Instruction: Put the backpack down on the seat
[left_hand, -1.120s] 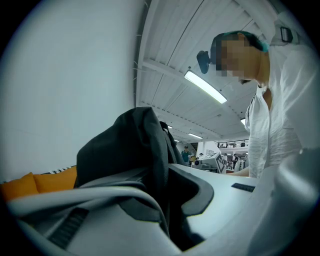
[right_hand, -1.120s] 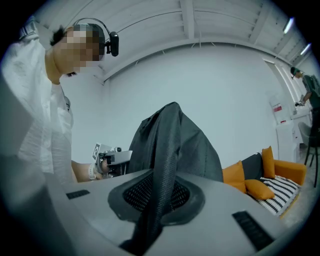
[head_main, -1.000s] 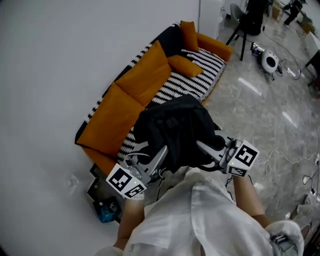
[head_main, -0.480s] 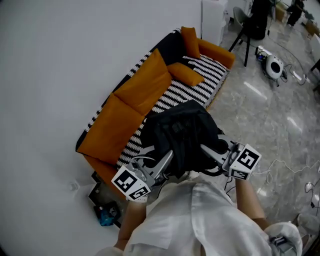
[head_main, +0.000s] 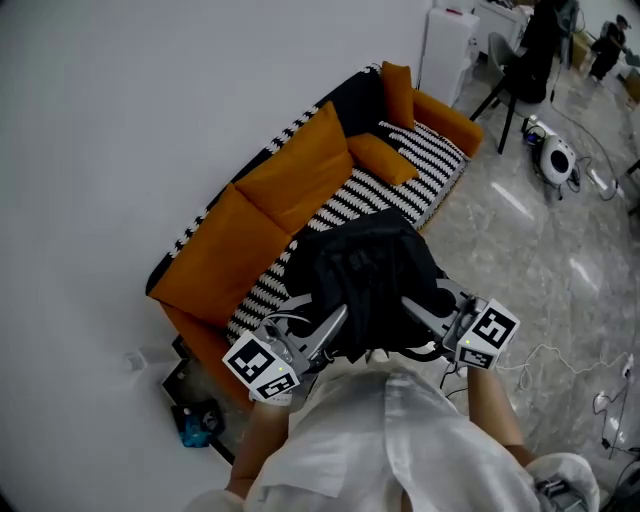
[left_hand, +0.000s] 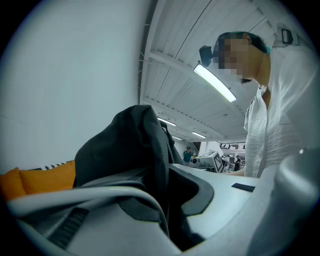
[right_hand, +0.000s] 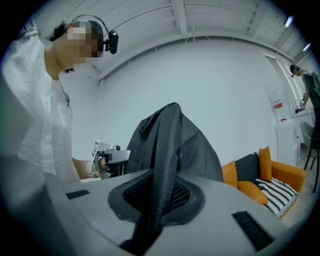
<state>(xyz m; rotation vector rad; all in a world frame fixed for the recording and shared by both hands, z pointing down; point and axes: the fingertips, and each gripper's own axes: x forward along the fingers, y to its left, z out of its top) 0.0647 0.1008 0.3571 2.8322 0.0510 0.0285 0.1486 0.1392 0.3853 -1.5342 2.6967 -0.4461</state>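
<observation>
A black backpack (head_main: 365, 275) hangs in the air in front of the person, above the near end of the sofa seat (head_main: 335, 215). My left gripper (head_main: 335, 322) is shut on the backpack's fabric at its lower left. My right gripper (head_main: 408, 305) is shut on a black strap at its lower right. In the left gripper view dark fabric (left_hand: 145, 150) is pinched between the jaws. In the right gripper view the mesh strap (right_hand: 162, 185) runs down through the closed jaws, with the bag's body (right_hand: 172, 142) rising behind.
The sofa has orange back cushions (head_main: 290, 180), a zigzag black-and-white seat and a loose orange pillow (head_main: 382, 158). A white wall lies to the left. A dark box with blue items (head_main: 195, 420) sits on the floor by the sofa's near end. Cables and a chair stand on the grey floor at right.
The view has shifted so the sofa sits slightly further right and up. The backpack and both grippers hold nearly the same pose, edging a little toward the sofa.
</observation>
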